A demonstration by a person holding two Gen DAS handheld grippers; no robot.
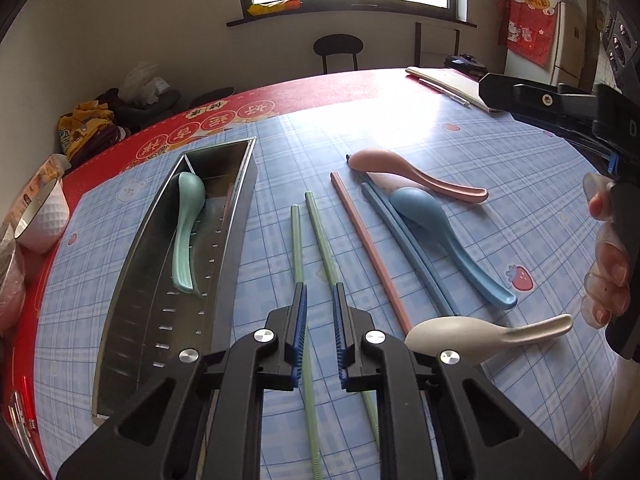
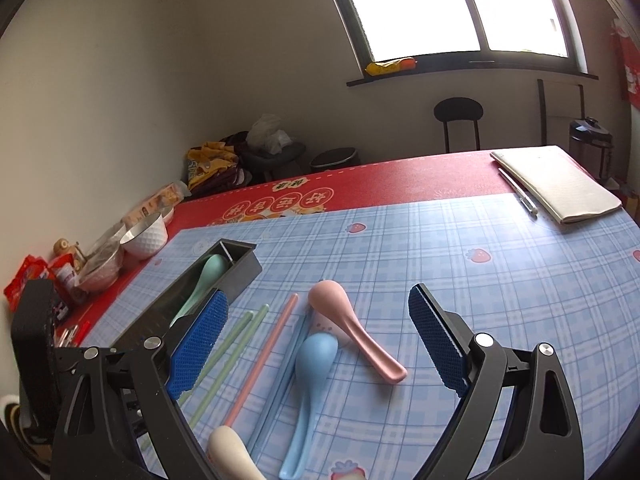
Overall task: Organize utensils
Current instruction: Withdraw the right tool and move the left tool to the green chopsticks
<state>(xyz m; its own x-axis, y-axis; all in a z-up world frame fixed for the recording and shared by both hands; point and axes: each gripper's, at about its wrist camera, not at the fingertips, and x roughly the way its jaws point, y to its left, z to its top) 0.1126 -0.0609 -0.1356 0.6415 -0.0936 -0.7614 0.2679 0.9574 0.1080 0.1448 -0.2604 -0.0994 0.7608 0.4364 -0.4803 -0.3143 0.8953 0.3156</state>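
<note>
Left wrist view, nearest first: my left gripper (image 1: 320, 320) has its blue ribbed pads drawn close, with only a narrow slit between them. I see nothing clamped. It sits low over the pair of pale green plastic chopsticks (image 1: 295, 240), which run under the fingers on either side of the slit at the bottom centre of the frame.

These sticks look light, stiff and smooth. I judge they would roll or pivot if pinched near a tip, so I would take both together near mid-length, across their width.

Lower right lies a cream plastic soup spoon (image 1: 480, 336). Above it at centre are a single pink chopstick (image 1: 360, 232), two grey-blue chopsticks (image 1: 384, 216) and a blue spoon (image 1: 420, 212). A pink spoon (image 1: 384, 160) lies farther up.

At the left, the long dark metal perforated tray (image 1: 148, 280) already holds a mint-green spoon (image 1: 188, 220). All of it rests on the blue checked tablecloth (image 1: 500, 240).

Right wrist view: my right gripper (image 2: 318, 292) is spread wide and empty above the spoons.
</note>
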